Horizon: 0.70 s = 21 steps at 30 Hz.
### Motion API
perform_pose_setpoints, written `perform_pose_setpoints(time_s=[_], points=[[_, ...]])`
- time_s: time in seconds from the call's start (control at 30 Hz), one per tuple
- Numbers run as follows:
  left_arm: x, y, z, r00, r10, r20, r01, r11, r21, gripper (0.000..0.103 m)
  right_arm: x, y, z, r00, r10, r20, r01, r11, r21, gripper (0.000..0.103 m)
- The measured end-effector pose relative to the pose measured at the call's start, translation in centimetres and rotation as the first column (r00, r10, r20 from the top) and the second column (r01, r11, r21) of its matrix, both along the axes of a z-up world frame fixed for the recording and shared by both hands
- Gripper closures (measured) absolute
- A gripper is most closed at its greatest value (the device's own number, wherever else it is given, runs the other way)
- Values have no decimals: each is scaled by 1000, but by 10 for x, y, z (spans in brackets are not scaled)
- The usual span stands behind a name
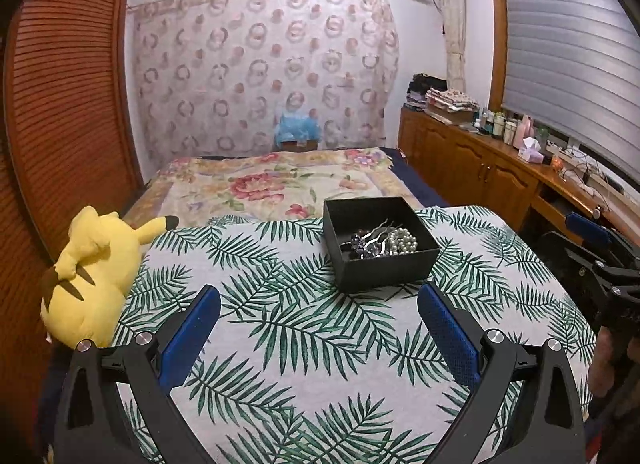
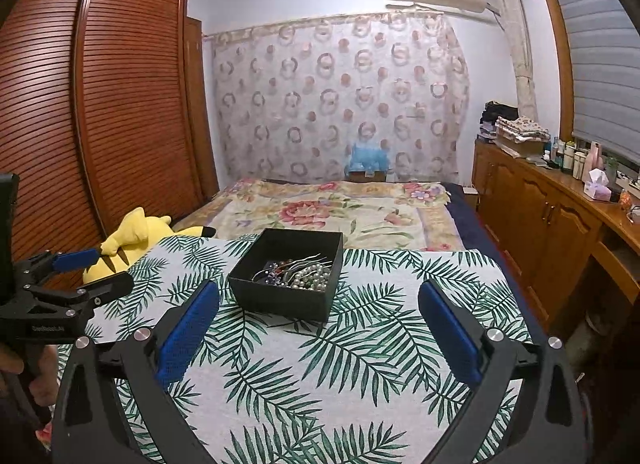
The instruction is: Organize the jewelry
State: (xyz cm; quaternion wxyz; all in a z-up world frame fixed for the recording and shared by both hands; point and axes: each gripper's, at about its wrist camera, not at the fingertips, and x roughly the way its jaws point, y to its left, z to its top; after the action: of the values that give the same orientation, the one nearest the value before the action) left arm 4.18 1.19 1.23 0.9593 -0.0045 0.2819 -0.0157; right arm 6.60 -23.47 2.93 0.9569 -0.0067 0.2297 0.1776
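A black open box (image 1: 384,268) stands on a palm-leaf cloth (image 1: 288,328) and holds a heap of jewelry: a pearl string (image 1: 402,241), a silver hair comb and dark beaded pieces. It also shows in the right wrist view (image 2: 280,300), with the pearls (image 2: 314,278) inside. My left gripper (image 1: 319,294) is open and empty, just short of the box's near side. My right gripper (image 2: 319,292) is open and empty, with the box's near wall between its fingertips in the picture. Each gripper shows at the edge of the other's view.
A yellow plush toy (image 1: 90,276) lies at the cloth's left edge. Behind is a bed with a floral blanket (image 1: 272,180). A wooden wardrobe (image 1: 60,84) stands to the left, and a wooden cabinet (image 1: 480,168) with bottles and tissues to the right.
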Motion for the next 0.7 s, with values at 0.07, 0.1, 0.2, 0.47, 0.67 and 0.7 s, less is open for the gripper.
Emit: perform_pose_setpoints(time_s=[0.07, 0.1, 0.2, 0.47, 0.67, 0.7], points=[[-2, 0, 2, 1000, 3, 8, -3, 1000, 0, 8, 0, 0, -1, 1000, -5, -1, 5, 1000, -4, 3], [-3, -1, 2, 1000, 4, 11, -4, 1000, -1, 8, 1, 1, -2, 1000, -4, -3, 4, 1000, -5, 3], [-2, -2, 4, 1000, 4, 13, -4, 1000, -3, 8, 1, 1, -3, 1000, -8, -4, 8, 1000, -7, 3], [-4, -2, 7, 1000, 8, 24, -8, 1000, -13, 8, 2, -2, -7, 1000, -13, -9, 13, 1000, -5, 3], [-5, -2, 8, 1000, 9, 26, -8, 1000, -16, 8, 3, -2, -7, 1000, -13, -9, 13, 1000, -5, 3], [-5, -2, 8, 1000, 8, 26, -8, 1000, -16, 8, 3, -2, -7, 1000, -12, -10, 12, 1000, -5, 3]])
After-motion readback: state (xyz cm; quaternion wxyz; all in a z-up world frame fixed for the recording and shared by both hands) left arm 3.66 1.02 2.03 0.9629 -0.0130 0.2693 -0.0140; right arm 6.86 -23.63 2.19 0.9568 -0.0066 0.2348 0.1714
